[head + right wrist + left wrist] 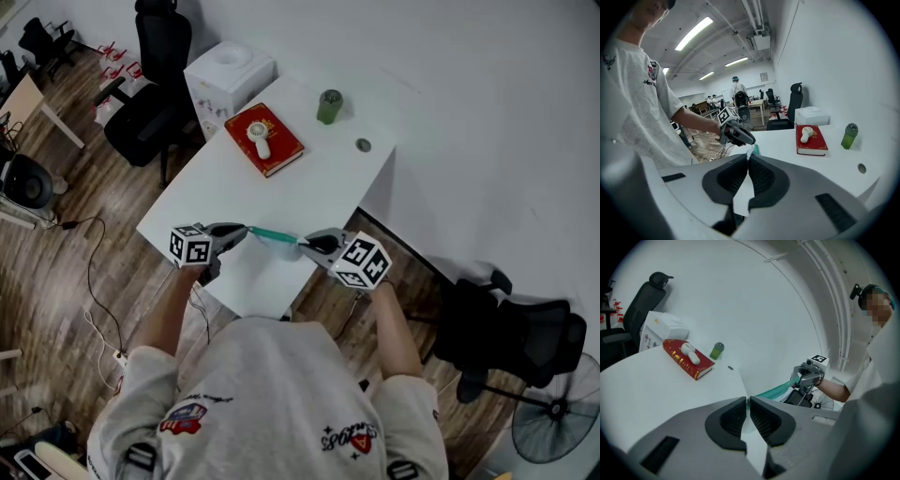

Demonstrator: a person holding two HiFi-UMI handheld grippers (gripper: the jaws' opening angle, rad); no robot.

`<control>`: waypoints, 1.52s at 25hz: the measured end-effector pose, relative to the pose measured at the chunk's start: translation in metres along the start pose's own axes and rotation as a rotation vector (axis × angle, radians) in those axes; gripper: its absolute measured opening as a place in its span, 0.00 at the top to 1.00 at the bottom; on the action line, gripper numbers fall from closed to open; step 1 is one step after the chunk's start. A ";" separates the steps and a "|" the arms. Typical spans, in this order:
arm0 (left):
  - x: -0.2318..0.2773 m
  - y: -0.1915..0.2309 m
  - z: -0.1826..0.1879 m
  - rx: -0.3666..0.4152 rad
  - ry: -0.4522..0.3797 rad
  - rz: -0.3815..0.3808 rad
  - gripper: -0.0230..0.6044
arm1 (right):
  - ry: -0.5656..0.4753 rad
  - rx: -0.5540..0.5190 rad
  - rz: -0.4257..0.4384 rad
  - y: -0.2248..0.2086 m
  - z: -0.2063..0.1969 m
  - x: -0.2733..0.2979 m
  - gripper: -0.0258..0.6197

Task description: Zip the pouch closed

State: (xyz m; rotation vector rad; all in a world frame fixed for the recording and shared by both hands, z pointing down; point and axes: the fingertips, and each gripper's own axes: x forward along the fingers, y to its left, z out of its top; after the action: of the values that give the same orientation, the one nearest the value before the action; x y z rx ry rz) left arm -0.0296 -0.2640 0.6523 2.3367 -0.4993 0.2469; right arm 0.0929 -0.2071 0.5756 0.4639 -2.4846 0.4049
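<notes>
Where the two claws meet at mid-frame in the head view, the teal pouch [272, 236] is stretched above the white table's [234, 187] near edge. The left gripper [242, 231] and right gripper [306, 246] each pinch one end, jaws narrow. Whether it is zipped can't be told, and the right gripper view shows only a teal sliver.

Mid-frame in the head view, the pouch [274, 237] stretches over the table's [281, 192] near edge, with the left gripper [244, 229] at its left end and the right gripper [306, 247] at its right. Higher up, a book [281, 150] lies with a small fan [260, 139] on it, and a bottle [329, 106] stands to their right.
</notes>
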 end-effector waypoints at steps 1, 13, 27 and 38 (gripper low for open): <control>0.000 0.002 0.002 0.016 -0.009 0.025 0.94 | -0.004 0.003 0.000 0.000 0.000 0.001 0.93; -0.008 0.017 0.039 0.148 -0.109 0.223 0.82 | -0.050 0.039 -0.087 -0.020 0.003 -0.001 0.93; -0.044 -0.016 0.123 0.363 -0.306 0.374 0.94 | -0.225 0.056 -0.278 -0.053 0.044 -0.024 0.93; -0.061 -0.034 0.160 0.407 -0.383 0.411 0.95 | -0.447 0.043 -0.533 -0.081 0.085 -0.067 0.93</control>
State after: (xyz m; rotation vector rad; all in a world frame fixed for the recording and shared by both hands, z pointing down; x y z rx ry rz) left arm -0.0656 -0.3349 0.4972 2.6669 -1.2210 0.0924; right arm 0.1375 -0.2964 0.4845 1.3150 -2.6230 0.1446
